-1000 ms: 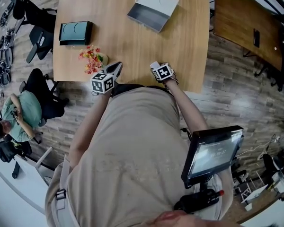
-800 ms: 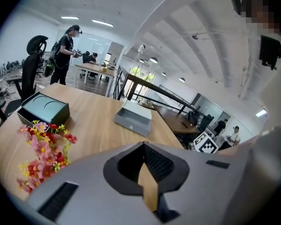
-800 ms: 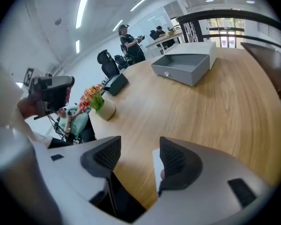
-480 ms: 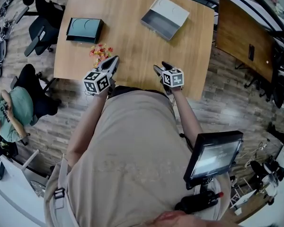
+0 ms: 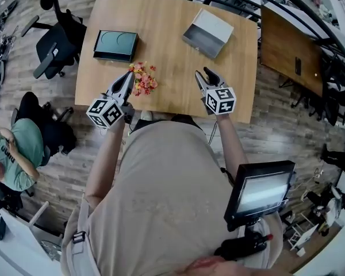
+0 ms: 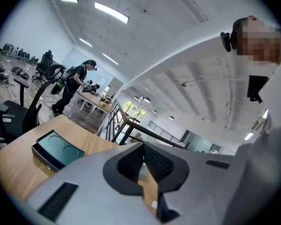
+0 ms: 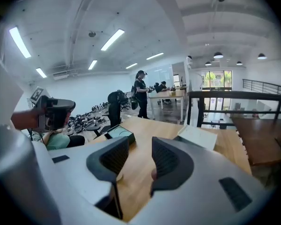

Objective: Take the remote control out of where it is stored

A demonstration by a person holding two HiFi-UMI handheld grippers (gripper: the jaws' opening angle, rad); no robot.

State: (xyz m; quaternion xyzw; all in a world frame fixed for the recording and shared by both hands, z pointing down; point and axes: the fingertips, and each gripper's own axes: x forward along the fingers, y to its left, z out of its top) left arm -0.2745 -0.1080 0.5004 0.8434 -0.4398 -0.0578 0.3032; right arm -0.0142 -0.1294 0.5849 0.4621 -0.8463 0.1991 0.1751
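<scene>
The right claw (image 5: 204, 74) hung over the wooden table (image 5: 167, 48), jaws closing on nothing; the left claw (image 5: 128, 77), jaws together, pointed beside the flowers (image 5: 144, 79).

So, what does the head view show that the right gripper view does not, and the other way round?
Only the head view: the screen at the person's waist, the beige shirt, and the marker cube on the right gripper.
Only the right gripper view: its tongs from close, closing with nothing between them, a standing person at a far desk, and the ceiling lights.
Both: the wooden table, the dark tray and the grey box.
</scene>
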